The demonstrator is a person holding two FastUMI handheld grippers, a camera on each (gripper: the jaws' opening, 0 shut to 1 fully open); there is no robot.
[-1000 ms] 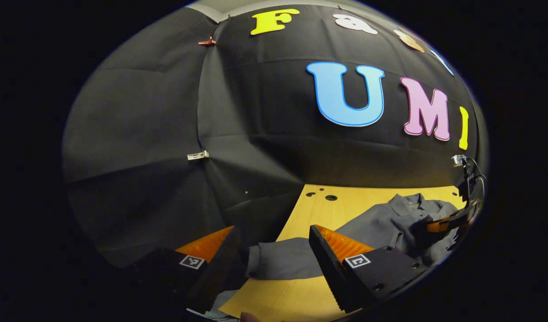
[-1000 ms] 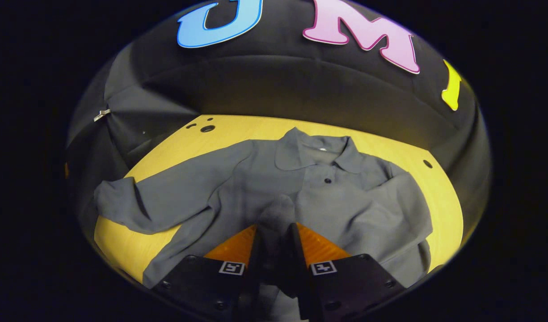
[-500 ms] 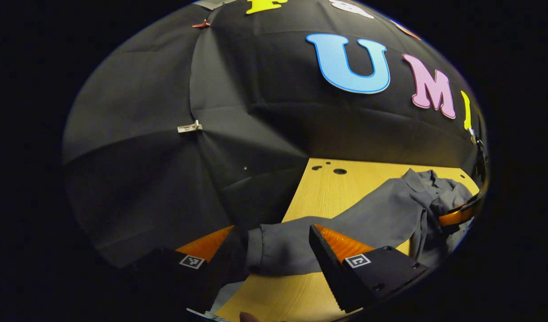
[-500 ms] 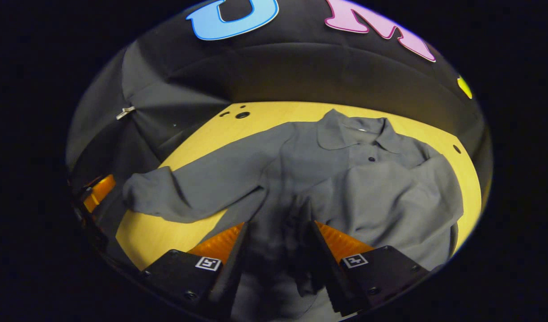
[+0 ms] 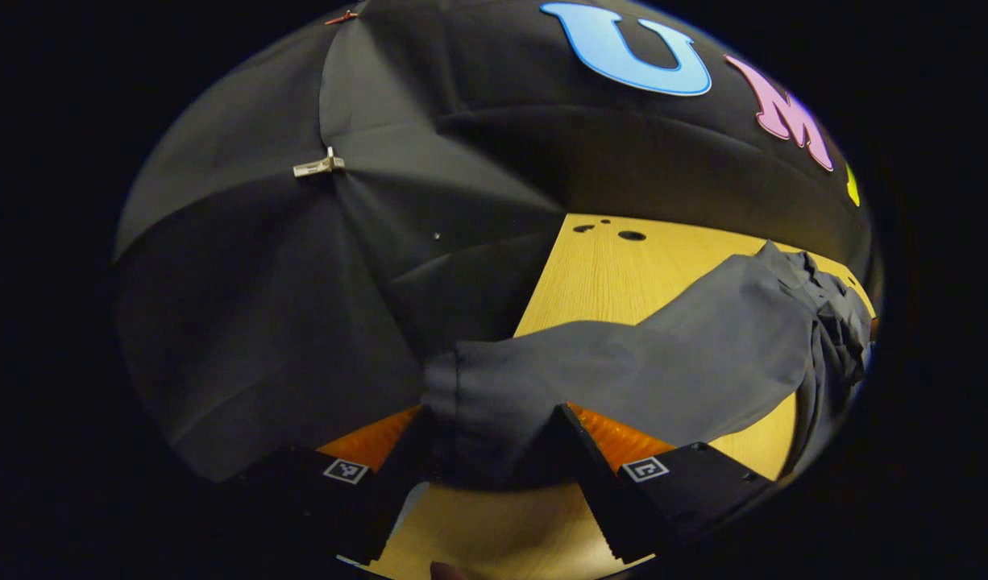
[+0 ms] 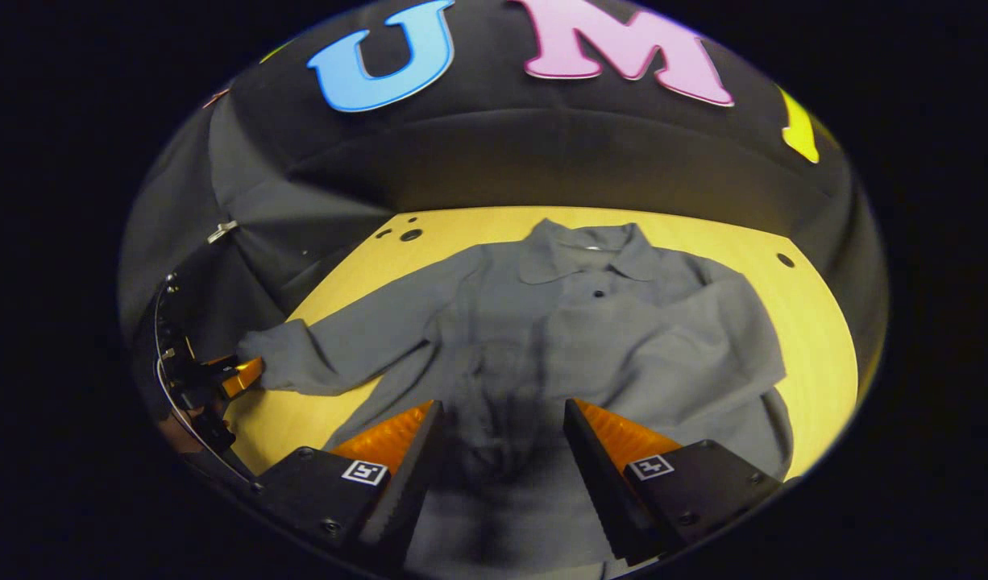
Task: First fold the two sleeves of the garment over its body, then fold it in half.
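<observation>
Garment [image 6: 574,338] flat, collar toward wall, left sleeve [image 5: 591,379] outstretched sideways

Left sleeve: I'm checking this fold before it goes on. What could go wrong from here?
The left gripper is open around the cuff, so it may close on too little cloth. The folded right sleeve lies loose on the shirt; pulling the left sleeve may drag it askew.

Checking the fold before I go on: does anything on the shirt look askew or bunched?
The folded right sleeve lies slanted across the grey shirt, its cuff end bunched between the right gripper fingers.
</observation>
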